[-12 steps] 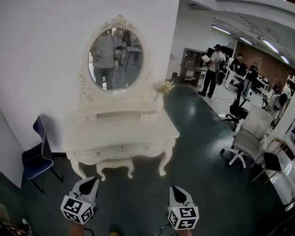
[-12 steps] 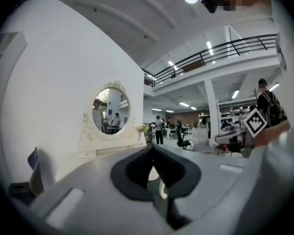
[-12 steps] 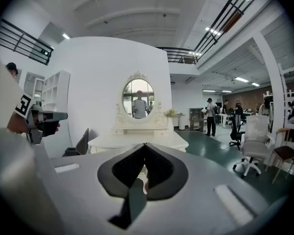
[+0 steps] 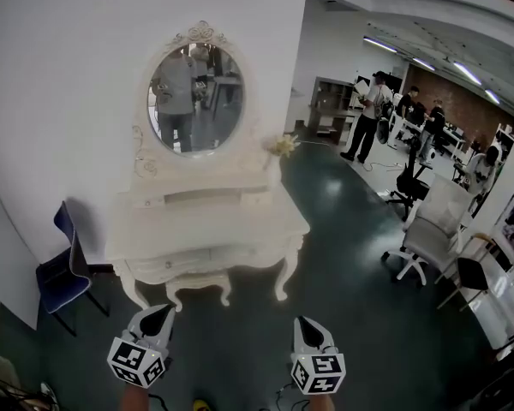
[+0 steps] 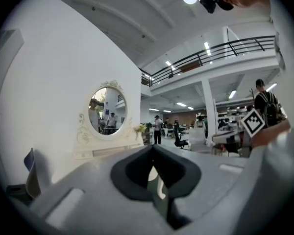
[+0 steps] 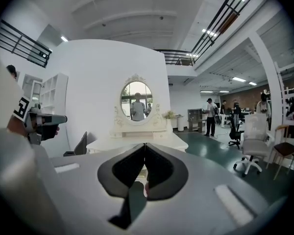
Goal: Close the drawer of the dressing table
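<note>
The white dressing table (image 4: 240, 221) stands against the white wall, with an oval mirror (image 4: 195, 99) on top and a drawer (image 4: 188, 264) in its front. From here I cannot tell how far the drawer stands out. Both grippers hover short of the table and touch nothing. My left gripper (image 4: 154, 319) is shut and empty, as is my right gripper (image 4: 308, 330). The left gripper view has the table (image 5: 105, 150) beyond the closed left gripper (image 5: 153, 151). In the right gripper view the table (image 6: 137, 141) lies straight ahead of the shut right gripper (image 6: 145, 148).
A small white stool (image 4: 199, 288) sits under the table. A blue chair (image 4: 62, 268) stands at its left, and a white office chair (image 4: 428, 240) at the right. Several people (image 4: 373, 114) stand far back. A small flower (image 4: 283, 146) is on the table.
The head view has shifted slightly, so the table and mirror sit a little further left. Both grippers stay in about the same place, still shut.
</note>
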Motion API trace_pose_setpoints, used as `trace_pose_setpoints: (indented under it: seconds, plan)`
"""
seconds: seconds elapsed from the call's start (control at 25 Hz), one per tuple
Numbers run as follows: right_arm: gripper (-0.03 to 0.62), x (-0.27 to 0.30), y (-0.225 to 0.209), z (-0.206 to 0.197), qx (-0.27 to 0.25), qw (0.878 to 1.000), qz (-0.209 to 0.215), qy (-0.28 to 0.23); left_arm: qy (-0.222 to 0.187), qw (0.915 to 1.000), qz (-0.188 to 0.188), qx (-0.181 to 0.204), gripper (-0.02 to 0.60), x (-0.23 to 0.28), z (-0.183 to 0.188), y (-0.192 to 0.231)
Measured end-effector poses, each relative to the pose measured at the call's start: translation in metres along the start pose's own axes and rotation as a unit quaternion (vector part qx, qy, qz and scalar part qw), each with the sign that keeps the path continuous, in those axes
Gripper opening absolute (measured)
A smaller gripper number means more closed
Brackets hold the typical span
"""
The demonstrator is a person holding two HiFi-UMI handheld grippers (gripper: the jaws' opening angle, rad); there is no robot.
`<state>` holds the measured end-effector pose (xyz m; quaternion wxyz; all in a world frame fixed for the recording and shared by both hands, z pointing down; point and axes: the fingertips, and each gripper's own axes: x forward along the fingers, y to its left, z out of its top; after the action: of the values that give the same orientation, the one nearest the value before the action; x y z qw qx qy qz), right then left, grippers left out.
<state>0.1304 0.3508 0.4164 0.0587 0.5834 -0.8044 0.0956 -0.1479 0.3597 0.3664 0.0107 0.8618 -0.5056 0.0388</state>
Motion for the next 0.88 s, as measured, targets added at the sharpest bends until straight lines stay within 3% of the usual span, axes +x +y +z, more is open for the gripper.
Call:
trace_pose_setpoints:
  seconds: [0.44, 0.88]
  plan:
    - [0.005, -0.004, 0.005, -0.003, -0.006, 1.000, -0.004, -0.001, 0.002, 0.9999, -0.010, -0.004, -0.002, -0.003, -0.007, -0.003]
    - [0.049, -0.002, 0.017, -0.005, -0.020, 1.000, 0.002, 0.010, 0.003, 0.9998, -0.021, 0.001, -0.002, -0.005, -0.006, -0.002]
